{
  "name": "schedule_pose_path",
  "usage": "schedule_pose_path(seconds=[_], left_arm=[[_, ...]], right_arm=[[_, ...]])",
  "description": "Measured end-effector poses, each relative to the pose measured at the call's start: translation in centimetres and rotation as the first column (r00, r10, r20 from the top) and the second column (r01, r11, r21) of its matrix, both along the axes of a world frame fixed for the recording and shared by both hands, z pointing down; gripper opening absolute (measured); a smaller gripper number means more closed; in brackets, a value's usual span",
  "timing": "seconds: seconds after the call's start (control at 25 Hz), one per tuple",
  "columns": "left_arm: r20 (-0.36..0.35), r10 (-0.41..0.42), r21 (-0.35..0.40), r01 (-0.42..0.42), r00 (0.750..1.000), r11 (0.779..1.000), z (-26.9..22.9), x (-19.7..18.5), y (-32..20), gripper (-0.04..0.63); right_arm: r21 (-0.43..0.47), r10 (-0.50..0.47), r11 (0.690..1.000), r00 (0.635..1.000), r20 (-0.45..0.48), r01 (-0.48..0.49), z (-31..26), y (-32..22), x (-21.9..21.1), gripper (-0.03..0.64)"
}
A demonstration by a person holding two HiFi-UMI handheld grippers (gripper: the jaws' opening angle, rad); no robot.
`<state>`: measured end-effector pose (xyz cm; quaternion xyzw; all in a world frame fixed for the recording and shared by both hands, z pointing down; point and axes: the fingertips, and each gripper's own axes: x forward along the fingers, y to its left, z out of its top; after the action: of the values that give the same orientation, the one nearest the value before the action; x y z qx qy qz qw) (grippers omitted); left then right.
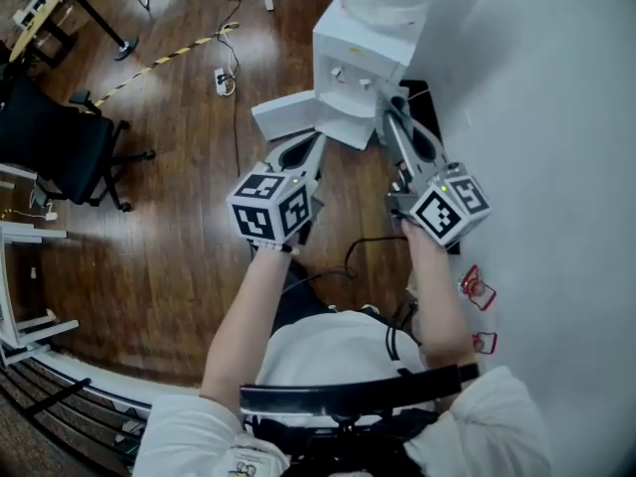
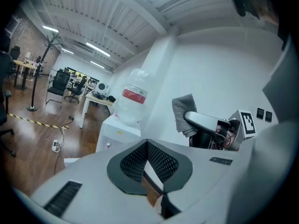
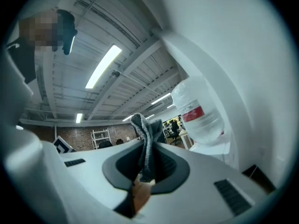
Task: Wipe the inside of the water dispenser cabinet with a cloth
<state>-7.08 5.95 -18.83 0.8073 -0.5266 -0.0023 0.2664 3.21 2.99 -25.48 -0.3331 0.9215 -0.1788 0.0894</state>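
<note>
Two hand-held grippers raised before a water dispenser [image 1: 360, 48].
My R gripper [image 1: 390, 112] clamps the grey cloth [image 3: 145, 146]; L gripper [image 1: 316, 145] closed, empty. Open cabinet door [image 1: 286, 115] just ahead, lower; R looks nearer.

The white wall [image 1: 556, 117] runs close along the right side of the water dispenser [image 1: 358, 48], so the right claw [image 1: 390, 117] has only a narrow lane between them. A white door panel [image 1: 283, 115] juts out to the left at the dispenser's foot, just ahead of the left claw [image 1: 318, 141]. Further left the wooden floor [image 1: 179, 227] lies open as far as a power strip [image 1: 223, 80] and, well apart, an office chair [image 1: 60, 142].
</note>
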Motion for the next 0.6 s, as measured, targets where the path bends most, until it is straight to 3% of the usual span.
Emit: schedule_pose_path(seconds=[0.16,0.36,0.48,0.6], left_arm=[[-0.033,0.001,0.022,-0.001,0.999,1.0,-2.1,8.5,5.5,-0.009],[-0.011,0.069,0.039,-0.069,0.998,0.997,-4.2,16.4,9.6,-0.008],[-0.012,0.136,0.049,-0.135,0.991,0.99,-4.8,18.6,11.7,-0.008],[-0.012,0.185,0.057,-0.184,0.983,0.981,-5.4,18.4,13.5,-0.008]], right_arm=[[0.069,0.017,0.998,0.998,-0.06,-0.013,-2.2,5.1,8.5,0.041],[0.102,0.074,0.993,0.987,-0.144,-0.06,-3.6,9.5,15.6,0.043],[0.107,0.101,0.99,0.986,-0.135,-0.087,-4.2,12.0,17.3,0.043],[0.112,0.134,0.986,0.983,-0.123,-0.12,-4.5,14.3,16.6,0.043]])
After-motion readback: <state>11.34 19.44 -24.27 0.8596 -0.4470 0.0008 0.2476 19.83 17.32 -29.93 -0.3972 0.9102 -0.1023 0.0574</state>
